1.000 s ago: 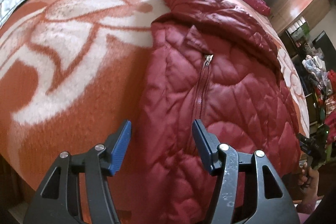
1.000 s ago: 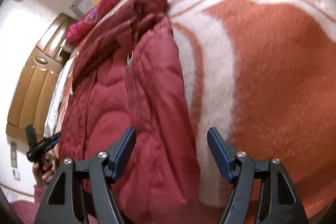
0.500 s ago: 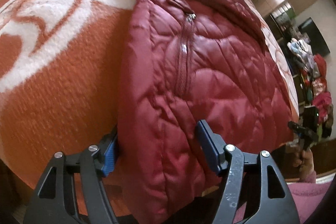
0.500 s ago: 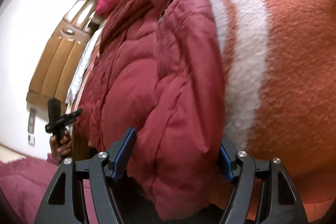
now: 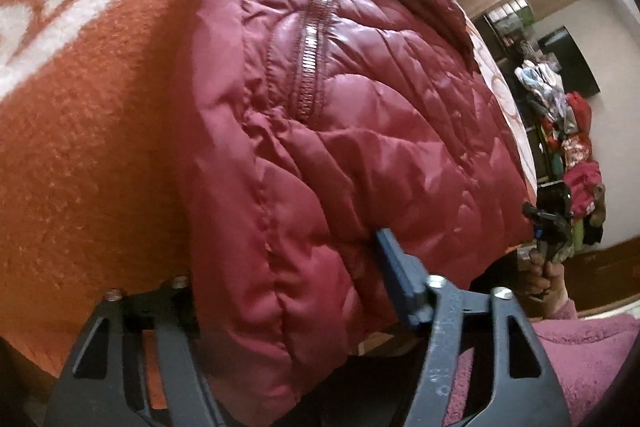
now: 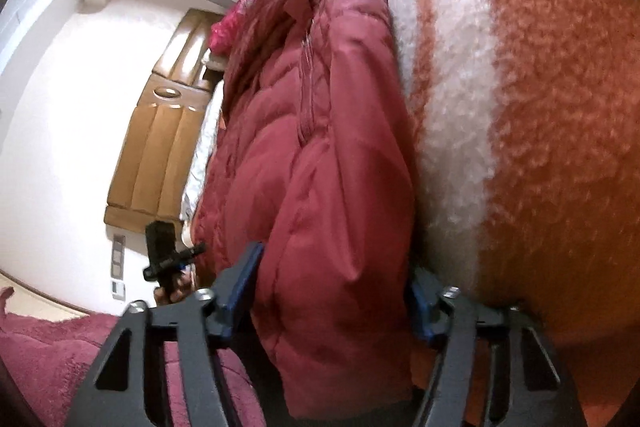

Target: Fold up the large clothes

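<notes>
A dark red quilted puffer jacket lies on the bed with its zipper facing up. Its hem hangs over the near bed edge. My left gripper is open, its jaws straddling the jacket's left hem corner; the left finger is hidden under the fabric. In the right wrist view the same jacket fills the middle. My right gripper is open, jaws on either side of the jacket's right hem corner. Each gripper shows small in the other's view: the right one, the left one.
An orange and white patterned blanket covers the bed. A wooden headboard and white wall stand at the left of the right view. Piled clothes and wooden cabinets are at the far right of the left view.
Both grippers have moved forward and down onto the jacket's hem, so the fabric now sits deep between their open jaws. The jacket fills more of both views.
</notes>
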Demonstrator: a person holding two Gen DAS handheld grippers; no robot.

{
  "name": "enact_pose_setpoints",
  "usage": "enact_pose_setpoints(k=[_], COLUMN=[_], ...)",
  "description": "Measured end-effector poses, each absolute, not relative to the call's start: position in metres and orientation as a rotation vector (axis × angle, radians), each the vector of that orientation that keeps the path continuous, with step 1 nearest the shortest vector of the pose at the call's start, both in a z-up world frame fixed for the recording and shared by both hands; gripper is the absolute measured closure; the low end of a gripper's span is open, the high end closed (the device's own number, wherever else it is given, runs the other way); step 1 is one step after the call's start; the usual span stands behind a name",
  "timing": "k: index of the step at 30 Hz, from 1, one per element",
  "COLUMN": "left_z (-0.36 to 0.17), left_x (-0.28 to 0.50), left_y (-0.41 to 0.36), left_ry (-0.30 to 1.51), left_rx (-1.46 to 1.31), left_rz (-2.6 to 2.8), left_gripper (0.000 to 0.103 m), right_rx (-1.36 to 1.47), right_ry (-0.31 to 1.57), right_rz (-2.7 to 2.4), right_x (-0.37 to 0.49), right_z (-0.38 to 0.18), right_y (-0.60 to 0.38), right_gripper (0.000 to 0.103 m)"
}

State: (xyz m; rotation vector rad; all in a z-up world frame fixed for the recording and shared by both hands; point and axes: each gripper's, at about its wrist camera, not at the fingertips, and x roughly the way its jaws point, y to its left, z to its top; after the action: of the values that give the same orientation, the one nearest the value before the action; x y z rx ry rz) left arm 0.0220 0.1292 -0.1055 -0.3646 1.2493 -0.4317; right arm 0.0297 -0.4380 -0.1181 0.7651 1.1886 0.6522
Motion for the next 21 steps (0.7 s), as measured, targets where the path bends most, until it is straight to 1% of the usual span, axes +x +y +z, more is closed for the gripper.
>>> enact_pose_setpoints(k=[1, 2, 3, 6, 11, 16, 21], left_z=[-0.104, -0.102, -0.099, -0.09, -0.063, -0.029, -0.007], left_x=[0.022, 0.022, 0.022, 0.023, 0.023, 0.027, 0.037], left_y=[0.126, 0.124, 0.122, 0.119, 0.113, 0.112, 0.112], left_ry=[1.245, 1.24, 1.233, 1.206, 1.116, 0.989, 0.918], left_rx=[-0.355, -0.346, -0.333, -0.318, -0.317, -0.365, -0.376], left_rz=[-0.444, -0.452, -0.456, -0.461, -0.474, -0.506, -0.504], left_gripper=[0.057, 0.067, 0.074, 0.083, 0.087, 0.088, 0.088], right_rx=[0.754, 0.746, 0.738, 0.731, 0.759, 0.807, 0.802], right_ry=[1.198, 1.202, 1.2, 1.174, 1.084, 0.975, 0.9], right_rz=[0.652, 0.653, 0.66, 0.684, 0.741, 0.799, 0.835], right_x=[0.03, 0.031, 0.03, 0.032, 0.035, 0.041, 0.051], right_z=[-0.119, -0.12, -0.119, -0.11, -0.086, -0.061, -0.04], right_y=[-0.435, -0.431, -0.429, -0.423, -0.417, -0.417, -0.413], right_gripper=[0.055, 0.062, 0.068, 0.074, 0.077, 0.079, 0.079])
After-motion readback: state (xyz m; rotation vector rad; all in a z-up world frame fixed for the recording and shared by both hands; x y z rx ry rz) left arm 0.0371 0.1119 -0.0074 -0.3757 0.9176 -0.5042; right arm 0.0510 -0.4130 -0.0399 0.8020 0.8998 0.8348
